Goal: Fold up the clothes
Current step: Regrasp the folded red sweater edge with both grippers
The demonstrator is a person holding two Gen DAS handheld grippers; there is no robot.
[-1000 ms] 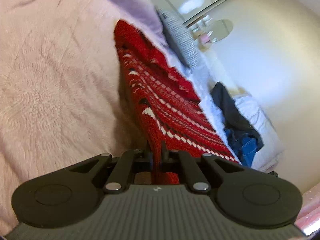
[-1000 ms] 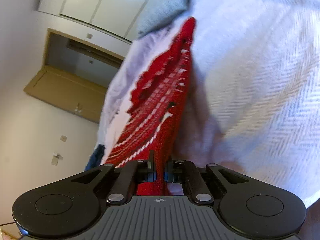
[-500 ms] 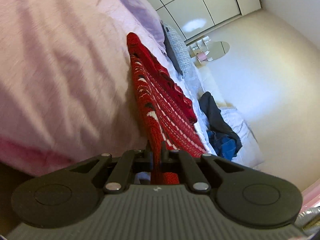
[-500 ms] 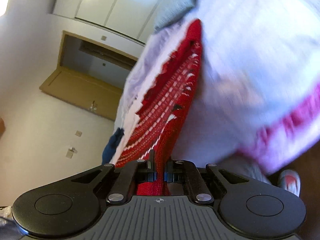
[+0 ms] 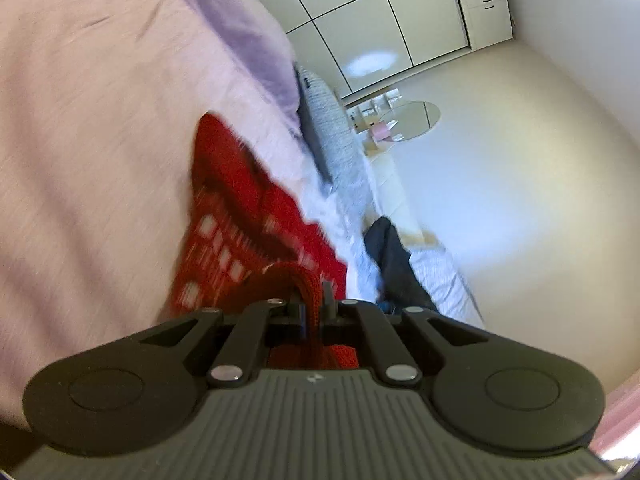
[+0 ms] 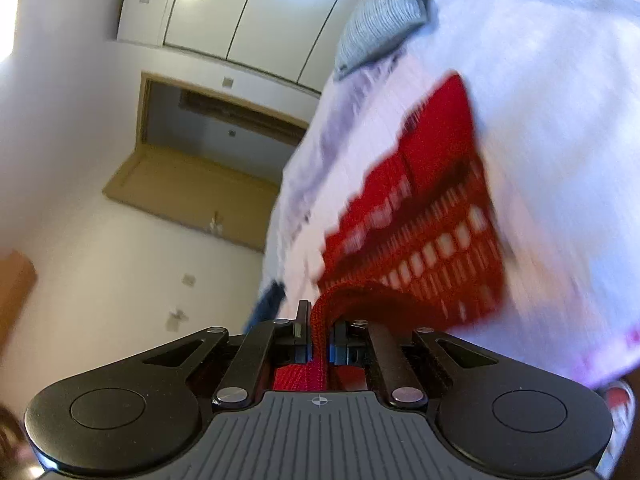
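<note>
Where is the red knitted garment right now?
The red knitted garment lies across the pink bedspread, one edge pinched in the left tool, another in the right tool.

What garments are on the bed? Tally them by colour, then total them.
Red patterned knit sweater: 1
Dark garment: 1
Blue garment, partly hidden beneath the dark one: 1
Total: 3

Both wrist views close over bed (image 5: 80, 140), tilted; share red sweater (image 5: 248, 216) (image 6: 440, 200), grey pillow (image 5: 332, 136) (image 6: 380, 32).
</note>
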